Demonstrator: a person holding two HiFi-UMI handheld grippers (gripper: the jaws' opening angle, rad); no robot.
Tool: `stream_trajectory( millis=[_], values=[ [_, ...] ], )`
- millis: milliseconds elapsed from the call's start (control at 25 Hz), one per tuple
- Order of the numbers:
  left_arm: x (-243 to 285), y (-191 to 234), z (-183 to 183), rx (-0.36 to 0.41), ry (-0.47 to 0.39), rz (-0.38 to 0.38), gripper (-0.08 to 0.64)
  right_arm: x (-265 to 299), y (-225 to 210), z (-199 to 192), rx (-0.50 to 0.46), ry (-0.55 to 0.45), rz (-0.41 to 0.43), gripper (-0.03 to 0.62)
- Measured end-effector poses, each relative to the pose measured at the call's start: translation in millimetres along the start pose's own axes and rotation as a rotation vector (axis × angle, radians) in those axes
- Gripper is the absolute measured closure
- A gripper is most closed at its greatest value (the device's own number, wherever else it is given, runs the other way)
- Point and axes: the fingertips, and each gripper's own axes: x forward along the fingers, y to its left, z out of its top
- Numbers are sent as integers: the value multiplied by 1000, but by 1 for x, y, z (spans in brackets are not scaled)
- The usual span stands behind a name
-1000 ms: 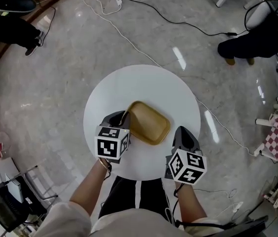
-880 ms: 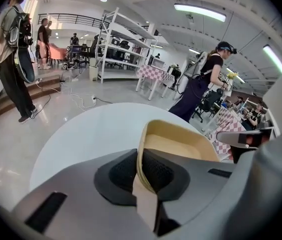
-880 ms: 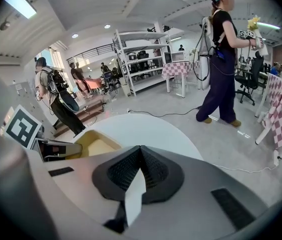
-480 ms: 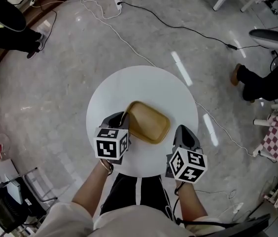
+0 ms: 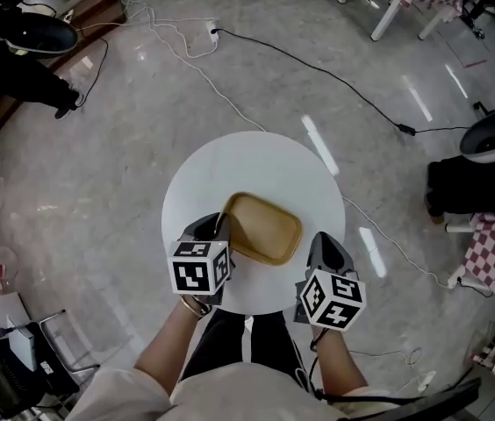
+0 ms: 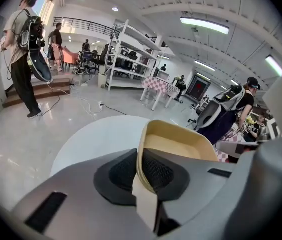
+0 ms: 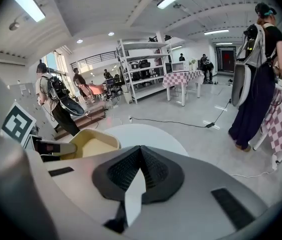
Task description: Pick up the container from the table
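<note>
Round white table [image 5: 230,160]: left gripper [image 6: 140,170] jaws pinching tan container [image 5: 265,228] rim (tray-like); right gripper [image 7: 140,169] jaws pressed together.

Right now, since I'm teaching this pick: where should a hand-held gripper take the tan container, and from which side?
Probably the thin upright rim of the container, from the near left, one jaw inside and one outside: it is shallow and open-topped. The left hand-held gripper pinches it there.
</note>
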Motion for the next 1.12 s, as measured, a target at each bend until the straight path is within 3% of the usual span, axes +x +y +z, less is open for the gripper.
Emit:
stream_trajectory(
  millis=[400, 840, 1120],
  values=[
    [-34, -18, 20, -19, -74, -2, 520, -35, 4, 20, -23, -78, 0, 568],
    [-64, -33, 25, -67, -57, -20, 521, -72, 12, 46, -58, -157, -17, 568],
    [-74, -43, 46, -17, -90, -62, 520, -90, 14, 66, -53, -234, -61, 568]
  ],
)
